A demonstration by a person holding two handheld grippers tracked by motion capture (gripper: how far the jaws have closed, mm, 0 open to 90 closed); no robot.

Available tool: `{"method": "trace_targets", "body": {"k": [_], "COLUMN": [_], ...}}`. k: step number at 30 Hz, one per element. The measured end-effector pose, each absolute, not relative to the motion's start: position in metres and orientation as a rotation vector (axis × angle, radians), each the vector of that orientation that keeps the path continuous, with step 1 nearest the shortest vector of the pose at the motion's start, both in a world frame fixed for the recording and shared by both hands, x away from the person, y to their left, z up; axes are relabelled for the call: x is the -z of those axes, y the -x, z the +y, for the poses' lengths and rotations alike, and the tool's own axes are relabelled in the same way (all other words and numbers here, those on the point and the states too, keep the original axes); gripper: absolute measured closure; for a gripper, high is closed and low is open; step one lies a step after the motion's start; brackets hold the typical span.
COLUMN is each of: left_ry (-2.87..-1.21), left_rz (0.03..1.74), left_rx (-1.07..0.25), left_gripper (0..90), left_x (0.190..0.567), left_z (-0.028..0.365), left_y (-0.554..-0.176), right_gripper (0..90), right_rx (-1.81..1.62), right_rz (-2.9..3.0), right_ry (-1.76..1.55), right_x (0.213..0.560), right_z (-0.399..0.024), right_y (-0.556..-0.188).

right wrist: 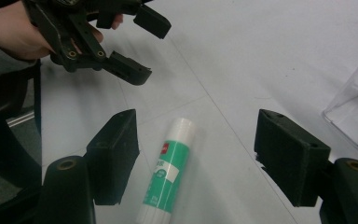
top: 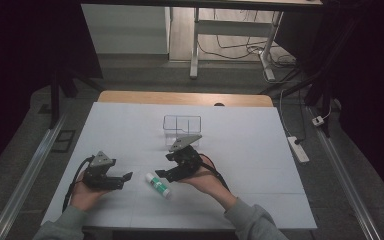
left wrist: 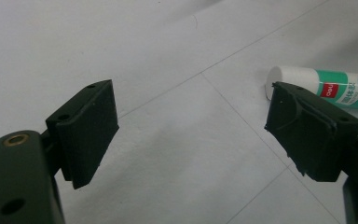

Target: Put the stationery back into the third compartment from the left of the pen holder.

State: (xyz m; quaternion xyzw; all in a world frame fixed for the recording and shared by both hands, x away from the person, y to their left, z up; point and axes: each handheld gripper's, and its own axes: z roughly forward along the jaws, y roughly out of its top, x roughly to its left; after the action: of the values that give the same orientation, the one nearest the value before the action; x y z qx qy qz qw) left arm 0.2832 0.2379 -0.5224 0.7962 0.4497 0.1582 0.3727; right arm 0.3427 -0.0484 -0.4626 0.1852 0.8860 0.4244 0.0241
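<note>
The glue stick (right wrist: 170,175) lies flat on the table (top: 260,150), its long axis running between the right gripper's (right wrist: 200,158) parted fingers. The left gripper (left wrist: 191,135), fingers also apart and empty, sits beside the stick's white end, seemingly farther off.

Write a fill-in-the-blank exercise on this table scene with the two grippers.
1. The green and white glue stick lies on its ____ on the white table.
2. Both the left gripper and the right gripper have their jaws ____.
3. The clear plastic box sits ____ the right gripper, farther from the person.

Missing words: side; open; beyond
</note>
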Motion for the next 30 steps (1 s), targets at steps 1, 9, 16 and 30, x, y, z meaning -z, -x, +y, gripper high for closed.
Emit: {"method": "trace_targets", "body": {"k": [1, 9, 16, 30], "left_ry": [-2.043, -2.039, -2.029, -2.032], "left_rz": [1.150, 1.151, 1.152, 1.143], "left_rx": [-0.404, -0.407, -0.408, -0.402], "left_gripper": [16.1, 16.1, 16.2, 16.4], "left_x": [0.522, 0.522, 0.521, 0.522], "left_z": [0.238, 0.238, 0.239, 0.238], "left_y": [-0.283, -0.283, -0.283, -0.284], "right_gripper": [29.7, 29.5, 29.3, 30.7], "right_rx": [-1.311, -1.270, -1.280, -1.093], "right_rz": [2.747, 2.799, 2.832, 2.917], "right_ry": [-0.574, -0.582, -0.559, -0.549], "right_x": [0.464, 0.471, 0.467, 0.495], "right_z": [-0.047, -0.036, -0.027, -0.004], "right_y": [-0.343, -0.345, -0.349, -0.352]}}
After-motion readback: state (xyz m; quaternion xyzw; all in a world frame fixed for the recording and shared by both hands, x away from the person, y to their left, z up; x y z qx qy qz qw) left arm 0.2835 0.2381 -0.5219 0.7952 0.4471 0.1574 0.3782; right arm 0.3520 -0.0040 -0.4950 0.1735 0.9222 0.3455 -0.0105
